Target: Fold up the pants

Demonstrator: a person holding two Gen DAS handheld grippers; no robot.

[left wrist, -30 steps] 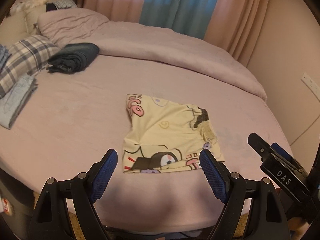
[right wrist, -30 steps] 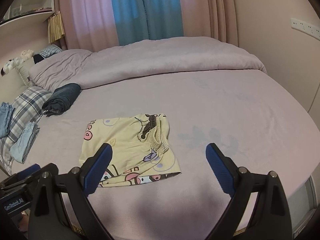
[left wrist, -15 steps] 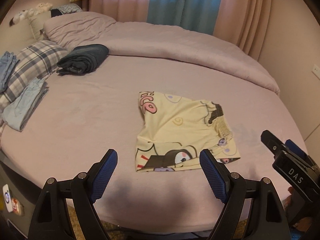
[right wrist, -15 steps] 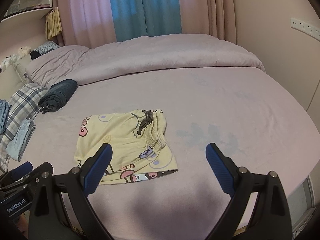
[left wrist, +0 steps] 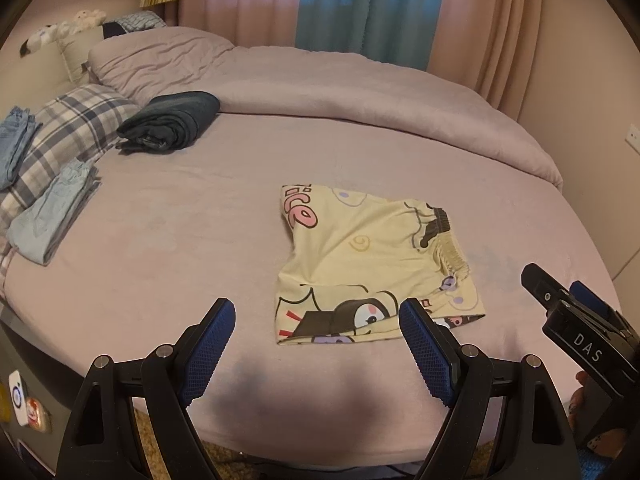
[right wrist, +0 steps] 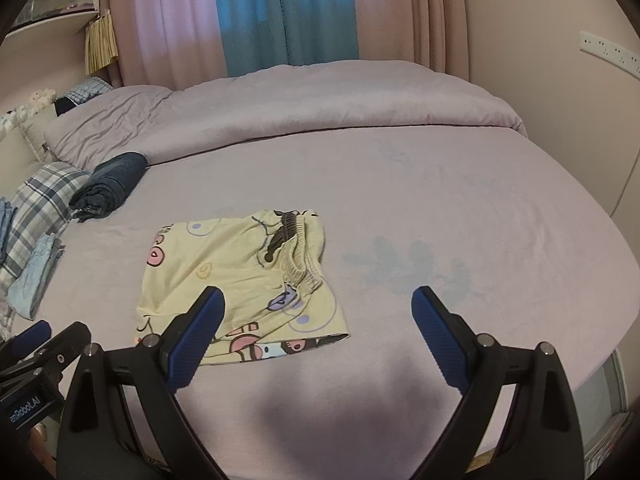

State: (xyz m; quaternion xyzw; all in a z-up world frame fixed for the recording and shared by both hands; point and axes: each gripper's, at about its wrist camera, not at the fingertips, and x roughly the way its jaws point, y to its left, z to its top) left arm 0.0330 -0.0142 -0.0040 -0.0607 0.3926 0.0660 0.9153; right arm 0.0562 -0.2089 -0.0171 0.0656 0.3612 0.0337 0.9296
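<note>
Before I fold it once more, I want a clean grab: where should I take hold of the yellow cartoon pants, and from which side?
Probably the near hem of the yellow pants, at its two corners, coming from the bed's near edge. That edge lies flat and straight towards both open grippers, left gripper and right gripper; the bunched elastic waistband looks thicker and harder to pinch.

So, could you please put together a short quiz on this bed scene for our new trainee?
1. True or false: the left hand-held gripper grips the yellow cartoon-print pants.
2. Which lies nearest the plaid pillow? A) dark folded garment B) yellow pants C) blue curtain
3. Fill in: the pants' elastic waistband lies toward the ___ hand-held gripper.

Key: 1 false; 2 A; 3 right.
</note>
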